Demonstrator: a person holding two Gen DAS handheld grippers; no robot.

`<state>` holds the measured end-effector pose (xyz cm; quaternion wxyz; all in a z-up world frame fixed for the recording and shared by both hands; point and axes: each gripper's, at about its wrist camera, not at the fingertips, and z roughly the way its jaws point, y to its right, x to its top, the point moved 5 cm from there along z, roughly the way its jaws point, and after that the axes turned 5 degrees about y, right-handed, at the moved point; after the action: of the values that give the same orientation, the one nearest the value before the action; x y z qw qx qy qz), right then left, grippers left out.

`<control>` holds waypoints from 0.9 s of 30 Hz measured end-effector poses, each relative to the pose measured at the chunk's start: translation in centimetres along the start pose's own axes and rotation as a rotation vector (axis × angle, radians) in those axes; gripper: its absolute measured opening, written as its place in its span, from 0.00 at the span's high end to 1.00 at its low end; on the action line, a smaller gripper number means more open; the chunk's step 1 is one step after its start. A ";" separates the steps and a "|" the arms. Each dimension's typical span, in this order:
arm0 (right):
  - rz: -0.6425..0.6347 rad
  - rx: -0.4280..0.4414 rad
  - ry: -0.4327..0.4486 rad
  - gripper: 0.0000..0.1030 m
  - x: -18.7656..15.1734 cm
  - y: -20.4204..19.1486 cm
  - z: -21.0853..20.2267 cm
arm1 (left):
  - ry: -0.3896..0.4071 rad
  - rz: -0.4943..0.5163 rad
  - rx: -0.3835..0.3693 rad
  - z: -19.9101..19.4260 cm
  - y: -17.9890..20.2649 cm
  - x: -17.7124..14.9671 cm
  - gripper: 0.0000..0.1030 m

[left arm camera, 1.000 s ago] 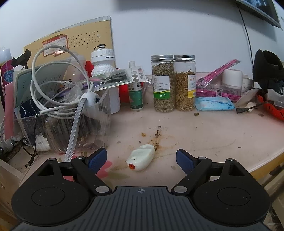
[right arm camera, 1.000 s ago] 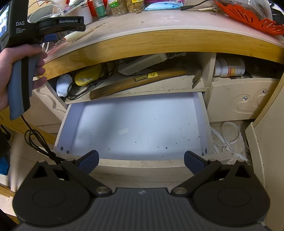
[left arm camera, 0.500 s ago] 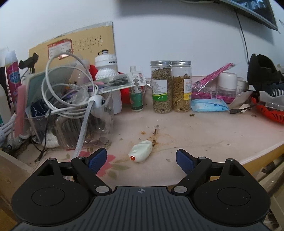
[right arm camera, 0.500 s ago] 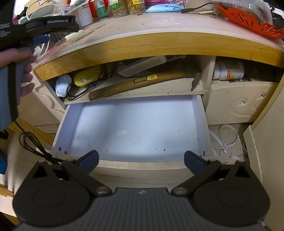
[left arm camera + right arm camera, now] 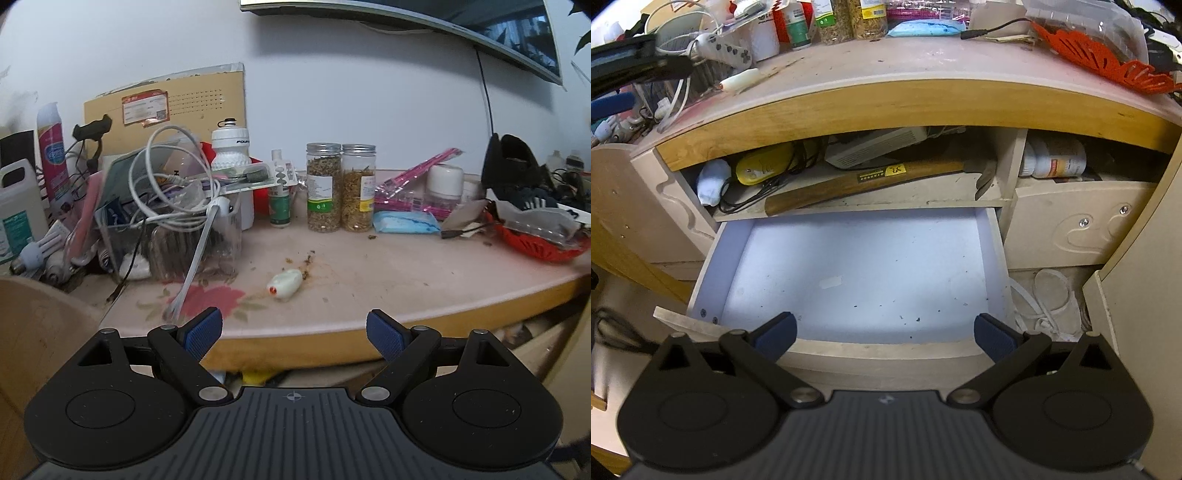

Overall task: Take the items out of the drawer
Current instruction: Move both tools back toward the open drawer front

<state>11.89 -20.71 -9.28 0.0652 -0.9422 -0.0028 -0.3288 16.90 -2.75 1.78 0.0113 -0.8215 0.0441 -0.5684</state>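
The drawer (image 5: 713,258) stands pulled out under the desk; its white floor holds only specks and a small paper scrap (image 5: 830,283). My right gripper (image 5: 884,332) is open and empty just above the drawer's front edge. A small white bottle with a red tip (image 5: 285,283) lies on the desktop; it also shows in the right wrist view (image 5: 738,79). My left gripper (image 5: 294,334) is open and empty, back from the desk's front edge and well short of the bottle.
A shelf above the drawer holds a wooden-handled hammer (image 5: 864,181), a yellow object (image 5: 764,166) and cables. The desktop carries two herb jars (image 5: 341,188), a clear bin of cables (image 5: 170,229), a white bottle (image 5: 231,147) and an orange basket (image 5: 535,243).
My left gripper has pulled back and away from the desk, so the white bottle now lies farther off and the desk edge shows. The right gripper has hardly moved.
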 end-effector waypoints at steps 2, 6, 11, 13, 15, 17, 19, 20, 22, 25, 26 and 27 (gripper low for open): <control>-0.001 -0.003 0.002 0.00 0.0 0.0 -0.1 | -0.007 -0.011 -0.006 -1.1 -0.1 -0.4 0.16; -0.004 -0.009 0.007 0.00 0.0 0.1 -0.2 | -0.022 -0.033 -0.017 -3.2 -0.4 -1.3 0.16; -0.008 -0.016 0.013 0.00 0.0 0.2 -0.3 | -0.035 -0.052 -0.030 -5.9 -0.7 -2.3 0.16; -0.009 -0.019 0.016 0.00 0.0 0.2 -0.3 | -0.033 -0.051 -0.034 -7.0 -0.8 -2.6 0.16; -0.011 -0.022 0.018 0.00 0.0 0.2 -0.4 | -0.031 -0.050 -0.039 -7.9 -0.8 -2.9 0.16; -0.012 -0.025 0.021 0.00 0.0 0.2 -0.4 | -0.035 -0.046 -0.043 -8.4 -0.7 -3.2 0.16; -0.014 -0.028 0.023 0.00 0.0 0.3 -0.5 | -0.041 -0.039 -0.047 -8.6 -0.7 -3.5 0.16; -0.015 -0.029 0.024 0.00 0.0 0.3 -0.5 | -0.044 -0.036 -0.048 -8.6 -0.6 -3.6 0.16; -0.016 -0.032 0.027 0.00 0.0 0.3 -0.6 | -0.051 -0.030 -0.049 -8.6 -0.5 -3.9 0.16; -0.018 -0.037 0.030 0.00 0.0 0.4 -0.6 | -0.067 -0.025 -0.048 -8.2 -0.5 -4.3 0.16; -0.019 -0.038 0.032 0.00 0.0 0.4 -0.7 | -0.076 -0.023 -0.047 -8.1 -0.4 -4.5 0.16; -0.020 -0.040 0.033 0.00 0.0 0.4 -0.7 | -0.088 -0.023 -0.047 -7.9 -0.4 -4.7 0.16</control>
<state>11.52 -21.19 -8.77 0.0433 -0.9377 -0.0045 -0.3448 7.88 -1.67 0.19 -0.0124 -0.8462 0.0474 -0.5306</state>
